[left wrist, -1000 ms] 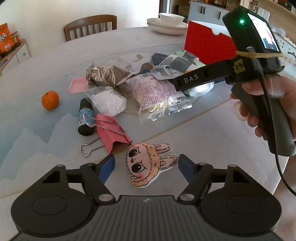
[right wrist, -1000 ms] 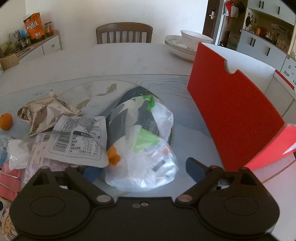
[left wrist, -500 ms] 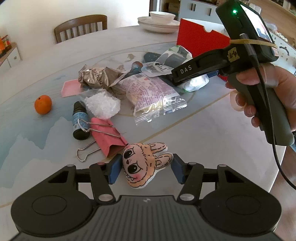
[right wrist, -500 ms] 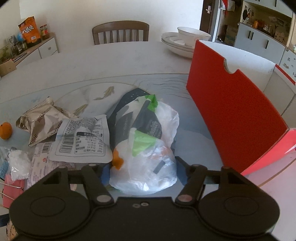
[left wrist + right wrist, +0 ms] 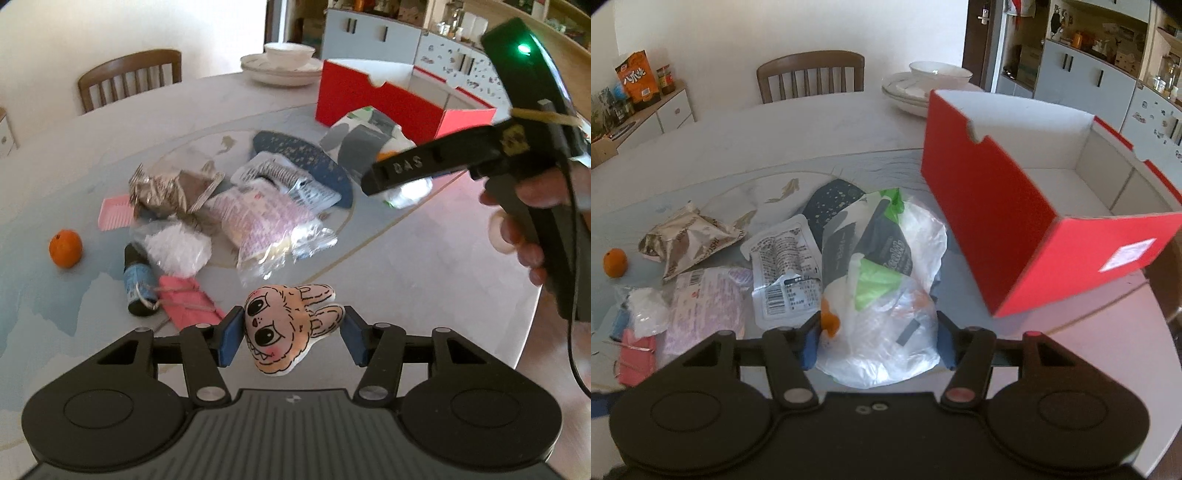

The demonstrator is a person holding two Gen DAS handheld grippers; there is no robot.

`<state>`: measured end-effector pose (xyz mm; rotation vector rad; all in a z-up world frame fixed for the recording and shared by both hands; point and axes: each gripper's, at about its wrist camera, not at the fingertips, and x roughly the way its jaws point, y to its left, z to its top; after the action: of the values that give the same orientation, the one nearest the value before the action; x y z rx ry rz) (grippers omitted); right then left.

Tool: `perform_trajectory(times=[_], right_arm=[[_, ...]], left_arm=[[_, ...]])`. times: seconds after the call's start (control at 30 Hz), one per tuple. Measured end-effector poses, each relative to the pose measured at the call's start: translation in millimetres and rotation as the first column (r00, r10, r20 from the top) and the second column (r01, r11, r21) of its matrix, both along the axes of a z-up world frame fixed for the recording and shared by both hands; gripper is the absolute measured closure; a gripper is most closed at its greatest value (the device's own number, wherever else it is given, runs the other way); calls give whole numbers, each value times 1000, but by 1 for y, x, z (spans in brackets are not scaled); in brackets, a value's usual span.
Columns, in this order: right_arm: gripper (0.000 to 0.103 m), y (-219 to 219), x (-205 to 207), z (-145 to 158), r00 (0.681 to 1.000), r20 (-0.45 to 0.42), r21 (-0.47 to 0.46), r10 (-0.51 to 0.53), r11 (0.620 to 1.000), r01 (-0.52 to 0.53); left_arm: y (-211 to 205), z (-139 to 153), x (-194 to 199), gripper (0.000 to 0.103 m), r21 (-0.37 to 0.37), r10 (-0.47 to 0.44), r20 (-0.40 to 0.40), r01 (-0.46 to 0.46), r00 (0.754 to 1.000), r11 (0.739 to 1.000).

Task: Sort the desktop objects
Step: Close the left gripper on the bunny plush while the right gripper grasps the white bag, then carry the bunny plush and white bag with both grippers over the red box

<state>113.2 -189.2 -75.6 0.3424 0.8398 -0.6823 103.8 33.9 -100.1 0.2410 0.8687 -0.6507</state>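
My left gripper is shut on a flat cartoon rabbit-face toy and holds it above the table. My right gripper is shut on a clear plastic bag with green and dark packets inside, lifted a little; the bag also shows in the left wrist view. An open red box with a white inside stands to the right of the bag. It shows in the left wrist view behind the bag.
Loose on the round table lie a silver foil packet, a white label pouch, a pink snack pack, a mandarin, a dark bottle, a pink binder clip and a pink comb. Stacked dishes and a chair are at the far side.
Both grippers have closed, the left on the rabbit toy and the right on the plastic bag. Both have risen off the table with their loads.
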Motion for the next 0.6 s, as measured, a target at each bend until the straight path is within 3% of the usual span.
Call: perform_trajectory(times=[0.6], right_arm=[[44,22,-48,71,998,58,21,35,999,-37]], left_arm=[[-13,53,12,48,-72,-96,92,103,991,992]])
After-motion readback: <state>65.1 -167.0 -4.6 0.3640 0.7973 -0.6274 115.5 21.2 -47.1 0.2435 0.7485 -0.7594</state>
